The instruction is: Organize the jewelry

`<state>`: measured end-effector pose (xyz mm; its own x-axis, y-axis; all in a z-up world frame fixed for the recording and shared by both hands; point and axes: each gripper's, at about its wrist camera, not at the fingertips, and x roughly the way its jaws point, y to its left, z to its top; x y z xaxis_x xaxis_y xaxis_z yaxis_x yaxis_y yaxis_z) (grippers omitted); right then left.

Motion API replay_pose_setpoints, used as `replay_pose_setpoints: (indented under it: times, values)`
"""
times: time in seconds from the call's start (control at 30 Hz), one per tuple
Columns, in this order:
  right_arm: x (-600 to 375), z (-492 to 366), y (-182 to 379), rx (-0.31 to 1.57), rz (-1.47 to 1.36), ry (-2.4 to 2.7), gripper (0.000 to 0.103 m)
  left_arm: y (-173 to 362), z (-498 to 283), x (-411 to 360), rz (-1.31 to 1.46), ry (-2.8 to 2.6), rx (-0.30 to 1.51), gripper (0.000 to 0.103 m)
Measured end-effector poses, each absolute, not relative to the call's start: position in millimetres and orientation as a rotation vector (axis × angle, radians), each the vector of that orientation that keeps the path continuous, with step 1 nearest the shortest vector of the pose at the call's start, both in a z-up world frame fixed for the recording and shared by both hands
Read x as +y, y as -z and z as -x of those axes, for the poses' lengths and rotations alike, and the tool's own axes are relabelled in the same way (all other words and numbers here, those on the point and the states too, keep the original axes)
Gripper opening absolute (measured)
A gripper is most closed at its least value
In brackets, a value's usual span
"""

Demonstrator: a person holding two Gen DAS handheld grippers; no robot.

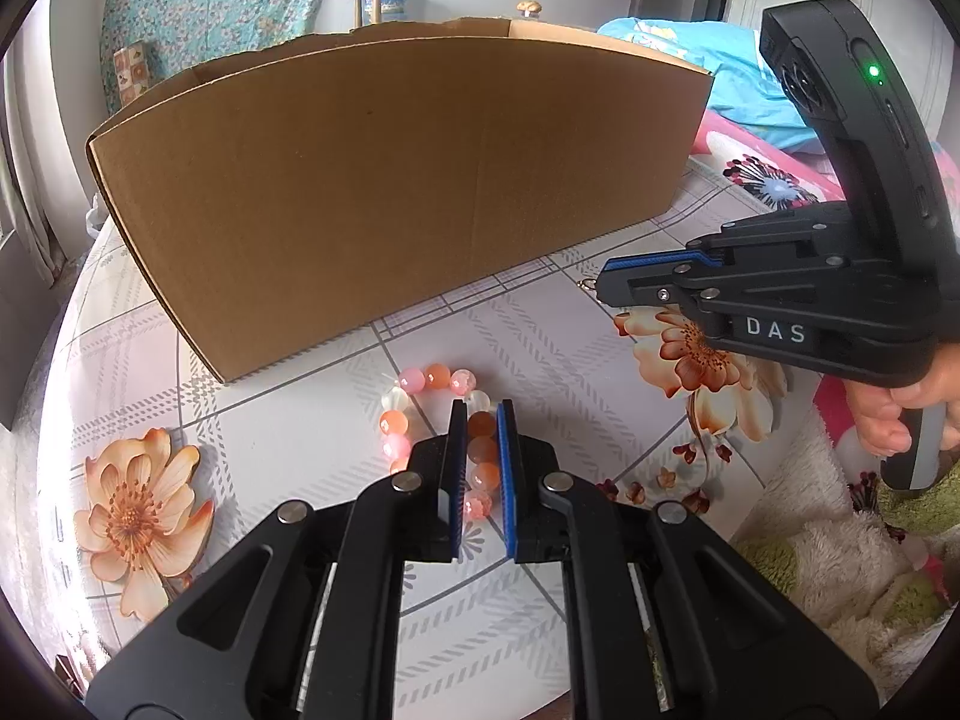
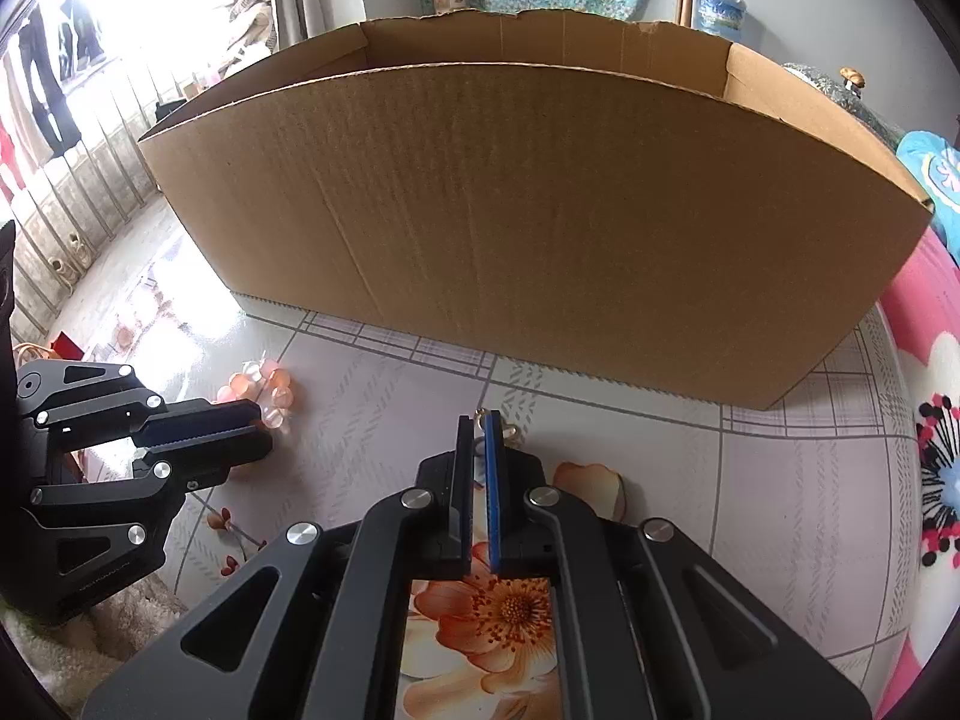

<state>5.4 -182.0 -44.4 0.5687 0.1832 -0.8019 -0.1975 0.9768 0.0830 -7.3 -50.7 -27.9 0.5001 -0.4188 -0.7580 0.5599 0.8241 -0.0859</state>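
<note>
A bracelet of pink, orange and clear beads (image 1: 414,384) lies on the flowered tablecloth (image 1: 288,438) in front of a big open cardboard box (image 1: 390,180). My left gripper (image 1: 481,409) is shut on the bracelet's right side, beads pressed between its blue pads. The right wrist view shows it too, my left gripper (image 2: 264,429) at the left holding the bracelet (image 2: 264,384). My right gripper (image 2: 478,420) is shut on a small gold jewelry piece (image 2: 509,432), whose loops poke out past the tips, just short of the box (image 2: 540,228). From the left it appears as my right gripper (image 1: 602,281).
The box wall stands close behind both grippers and spans most of the table. A person's hand (image 1: 888,420) holds the right gripper's handle. A fluffy blanket (image 1: 840,570) and pink floral bedding (image 2: 936,420) lie along the table's right side. Window railing (image 2: 90,180) is far left.
</note>
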Motion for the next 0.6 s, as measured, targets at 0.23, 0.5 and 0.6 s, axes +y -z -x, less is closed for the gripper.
replay_pose_setpoints:
  times: [0.23,0.5,0.6]
  values:
    - [-196,2,37,0.919,-0.031,-0.160,0.004,29,7,-52,-0.184,0.594,0.860,0.009]
    - [-196,-17,45,0.938,-0.016,-0.138,0.004,29,6,-53,-0.177,0.589,0.867,0.009]
    - [-192,-18,48,0.947,0.002,-0.139,0.004,30,6,-53,-0.178,0.588,0.867,0.009]
